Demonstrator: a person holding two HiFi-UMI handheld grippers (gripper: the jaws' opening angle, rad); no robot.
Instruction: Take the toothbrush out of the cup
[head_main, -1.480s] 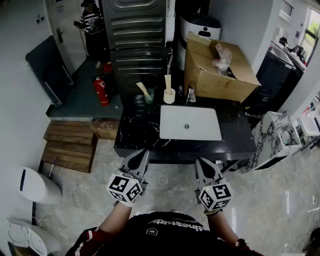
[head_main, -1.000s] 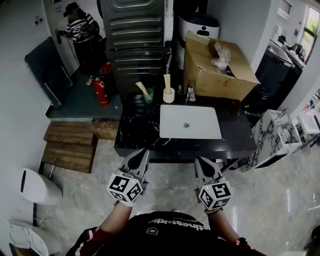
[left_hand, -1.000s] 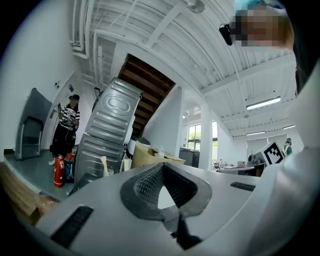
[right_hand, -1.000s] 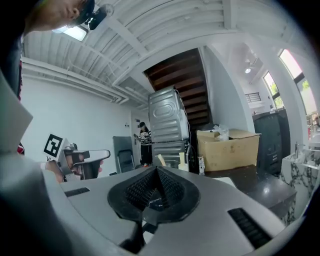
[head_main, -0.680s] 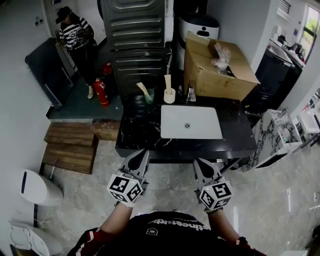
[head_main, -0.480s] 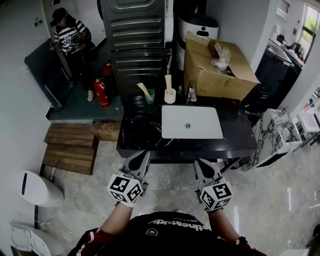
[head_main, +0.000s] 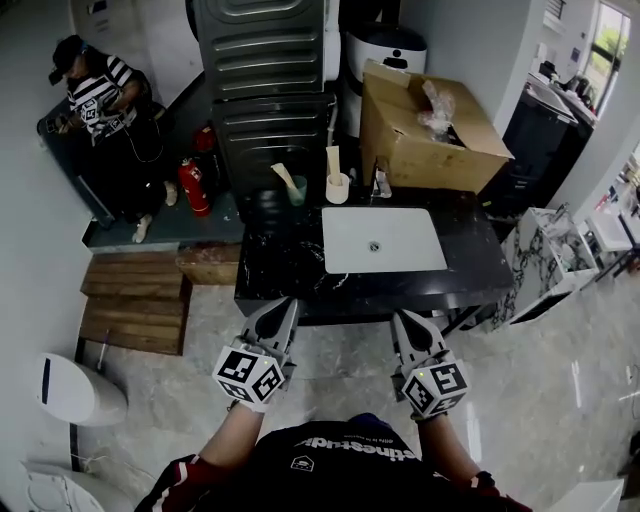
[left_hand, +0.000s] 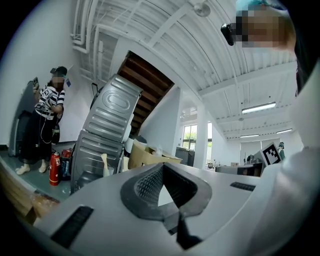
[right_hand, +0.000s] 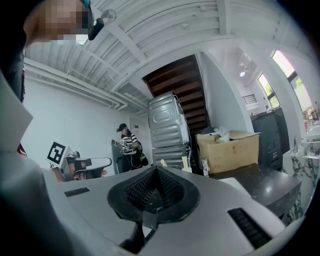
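Two cups stand at the back of the black counter (head_main: 275, 265), left of the white sink (head_main: 378, 240). The green cup (head_main: 298, 191) holds a pale toothbrush (head_main: 284, 176) that leans left. The beige cup (head_main: 338, 189) holds an upright pale toothbrush (head_main: 333, 160). My left gripper (head_main: 287, 303) and right gripper (head_main: 404, 317) are both shut and empty, held in front of the counter's near edge, well short of the cups. Past the shut jaws in the left gripper view, the leaning toothbrush (left_hand: 103, 161) shows far off. The right gripper view shows the beige cup (right_hand: 185, 163).
A large cardboard box (head_main: 430, 135) sits at the counter's back right beside a faucet (head_main: 380, 184). A grey ribbed machine (head_main: 265, 70) rises behind the cups. A person in a striped shirt (head_main: 95, 95), a red fire extinguisher (head_main: 192, 187) and wooden pallets (head_main: 130, 300) are at the left.
The person in the striped shirt has walked to the left. The head view has shifted a little toward the counter. Both grippers stay shut and in the same place in the view.
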